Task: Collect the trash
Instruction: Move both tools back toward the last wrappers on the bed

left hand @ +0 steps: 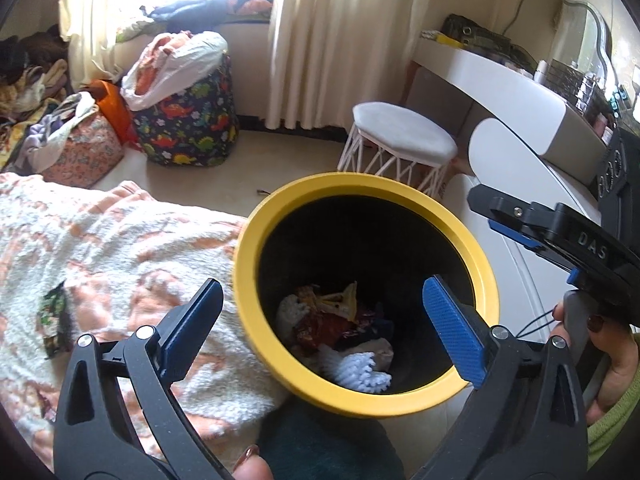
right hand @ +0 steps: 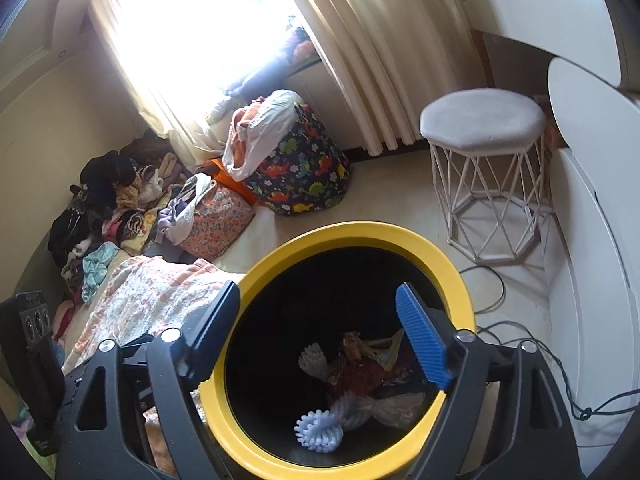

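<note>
Risk sits closest to the cameras: both tools hang over the mouth of the yellow-rimmed bin [left hand: 366, 296], and a careless drop or sideways swing could knock a finger against the rim [right hand: 340, 236] and tip the bin toward the blanket [left hand: 120, 248] it stands beside. A second hazard, as I judge it, is the dark cable [right hand: 560, 372] trailing over the floor on the right, which could snag as the person turns away to look for more rubbish.

The left gripper [left hand: 320, 320] points down and forward at the bin, jaws spread wide and holding nothing; its blue right pad [left hand: 452, 328] overlaps the opening, and the other finger shows over the blanket. The right gripper [right hand: 320, 332] takes a similar steep downward pose straight above the bin, jaws likewise wide apart and empty. From the left wrist view the person's right hand [left hand: 600, 344] wraps that tool's handle.

The trash [right hand: 360, 372] lies at the bottom of the bin: crumpled wrappers, a pale plastic bag and spiky pale balls, one blue-white ball [right hand: 320, 432] nearest.

Farther off stand a white stool [right hand: 484, 120], a dinosaur-print hamper [left hand: 184, 120] with a white bag stuffed in its top, heaps of clothes [right hand: 104, 208], and the curtained window behind.
</note>
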`<state>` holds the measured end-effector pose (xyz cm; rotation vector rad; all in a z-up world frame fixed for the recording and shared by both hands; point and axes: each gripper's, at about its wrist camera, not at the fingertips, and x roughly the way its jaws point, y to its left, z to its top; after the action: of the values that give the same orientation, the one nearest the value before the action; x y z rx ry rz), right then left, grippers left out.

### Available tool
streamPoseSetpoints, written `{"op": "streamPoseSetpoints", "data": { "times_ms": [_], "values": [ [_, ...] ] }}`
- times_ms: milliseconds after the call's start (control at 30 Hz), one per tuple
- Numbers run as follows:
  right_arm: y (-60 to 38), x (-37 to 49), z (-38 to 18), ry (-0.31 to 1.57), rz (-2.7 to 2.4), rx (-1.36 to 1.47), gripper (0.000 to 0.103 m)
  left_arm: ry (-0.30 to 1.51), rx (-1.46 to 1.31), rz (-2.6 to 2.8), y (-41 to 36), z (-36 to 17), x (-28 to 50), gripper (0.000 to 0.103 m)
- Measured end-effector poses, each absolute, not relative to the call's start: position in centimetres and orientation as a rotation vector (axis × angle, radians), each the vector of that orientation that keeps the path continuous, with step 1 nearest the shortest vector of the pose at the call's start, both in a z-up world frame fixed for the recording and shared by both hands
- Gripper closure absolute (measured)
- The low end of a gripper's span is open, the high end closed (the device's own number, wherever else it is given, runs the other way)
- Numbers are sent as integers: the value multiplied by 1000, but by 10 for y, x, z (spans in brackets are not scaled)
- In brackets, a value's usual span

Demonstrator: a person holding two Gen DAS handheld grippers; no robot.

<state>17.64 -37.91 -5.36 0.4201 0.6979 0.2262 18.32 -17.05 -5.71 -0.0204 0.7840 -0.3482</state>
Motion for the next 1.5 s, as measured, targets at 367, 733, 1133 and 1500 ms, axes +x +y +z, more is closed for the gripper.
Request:
{"op": "streamPoseSetpoints", "data": {
  "times_ms": [367,733,1133,1500],
  "values": [
    [-362,169,-38,645,262,370,18,728,-62,-297,-147,-41,172,11],
    [-329,166,-30,637,331,317,18,682,-111,-224,-114,-28,164,11],
    [-272,175,-35,685,442,249,18,711,-162,-50,-54,-41,148,11],
    [-197,189,-45,754,575,182,18,813,-265,132,7,-75,126,11]
  ]
}}
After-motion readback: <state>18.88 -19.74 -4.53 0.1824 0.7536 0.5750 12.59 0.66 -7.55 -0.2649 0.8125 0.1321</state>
